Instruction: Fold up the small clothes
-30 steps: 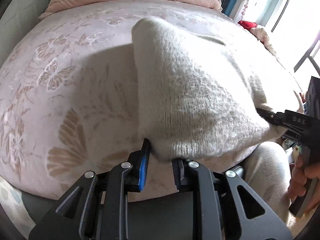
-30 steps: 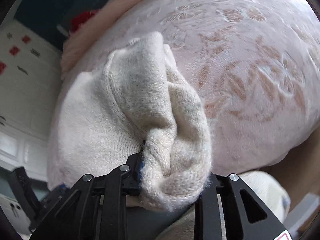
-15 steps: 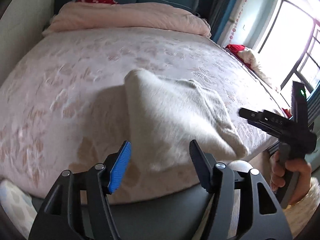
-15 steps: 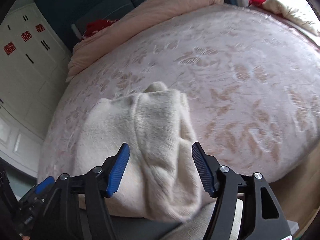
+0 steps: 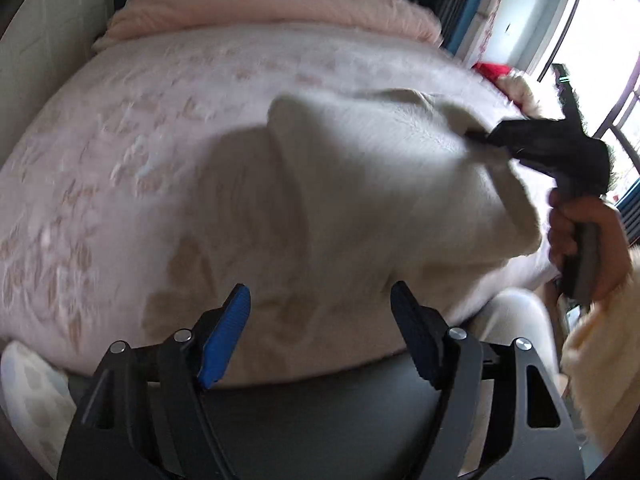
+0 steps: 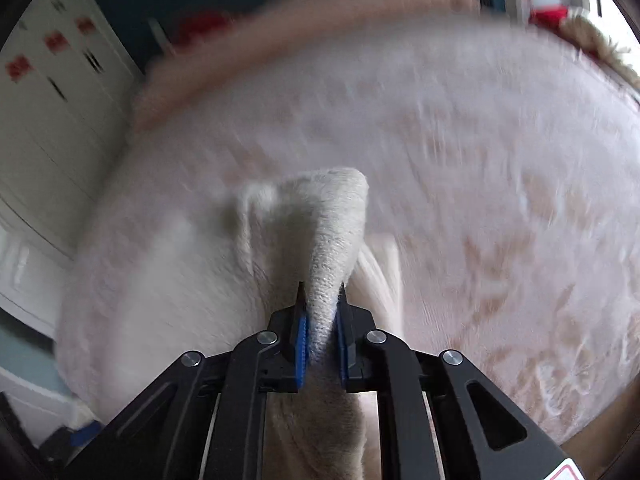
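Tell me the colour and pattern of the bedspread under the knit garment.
Pale pink bedspread with tan butterfly and leaf motifs; clearest in the left wrist view.

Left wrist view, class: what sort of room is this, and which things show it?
Most likely a bedroom: a wide bed with a patterned pink cover, a folded pink quilt at its far end, and white cupboards along the wall.

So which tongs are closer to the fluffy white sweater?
Right. The right tongs are pinched shut on a fold of the white sweater, touching it. The left tongs are open and hang apart from it, at the bed's near edge.
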A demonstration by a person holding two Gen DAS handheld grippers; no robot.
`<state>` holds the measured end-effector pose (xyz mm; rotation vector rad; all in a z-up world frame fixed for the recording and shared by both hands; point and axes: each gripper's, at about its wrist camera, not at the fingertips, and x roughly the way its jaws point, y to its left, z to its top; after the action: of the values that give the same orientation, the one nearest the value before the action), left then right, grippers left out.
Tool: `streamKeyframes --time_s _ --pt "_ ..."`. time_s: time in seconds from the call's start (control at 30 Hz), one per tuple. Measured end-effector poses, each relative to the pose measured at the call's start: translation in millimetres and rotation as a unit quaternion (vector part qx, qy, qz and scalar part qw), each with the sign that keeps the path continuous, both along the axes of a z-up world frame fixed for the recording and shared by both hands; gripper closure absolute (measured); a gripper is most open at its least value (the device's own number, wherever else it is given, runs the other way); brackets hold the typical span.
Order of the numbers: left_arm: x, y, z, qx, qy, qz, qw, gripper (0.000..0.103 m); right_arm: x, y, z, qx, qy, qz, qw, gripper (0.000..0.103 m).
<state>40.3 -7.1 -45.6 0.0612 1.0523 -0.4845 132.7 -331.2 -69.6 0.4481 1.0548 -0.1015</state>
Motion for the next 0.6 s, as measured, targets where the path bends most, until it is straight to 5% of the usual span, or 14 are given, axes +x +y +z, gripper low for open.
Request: streamKeyframes --time_s 0.07,0.27,0.5,0.6 --pt "1 0 -6 0.004 0.009 0.003 0.9999 0.033 -8 -2 -12 0.010 -0.005 -0.004 1.000 0.089" --pt "1 -13 -14 0.015 0.001 -0.018 0.9997 0.033 -81 11 47 0.030 -0.091 -0.029 0.995 0.083" --pt "16 -4 -5 -0.012 -0.022 0.046 0.9986 0.044 -131 47 17 -0.010 -0.040 -0.012 0.999 0.090" --pt "21 -7 -20 0.058 -0.014 0.054 0.9967 0.049 -127 46 -5 -0.034 -0.017 -0.008 0.999 0.103"
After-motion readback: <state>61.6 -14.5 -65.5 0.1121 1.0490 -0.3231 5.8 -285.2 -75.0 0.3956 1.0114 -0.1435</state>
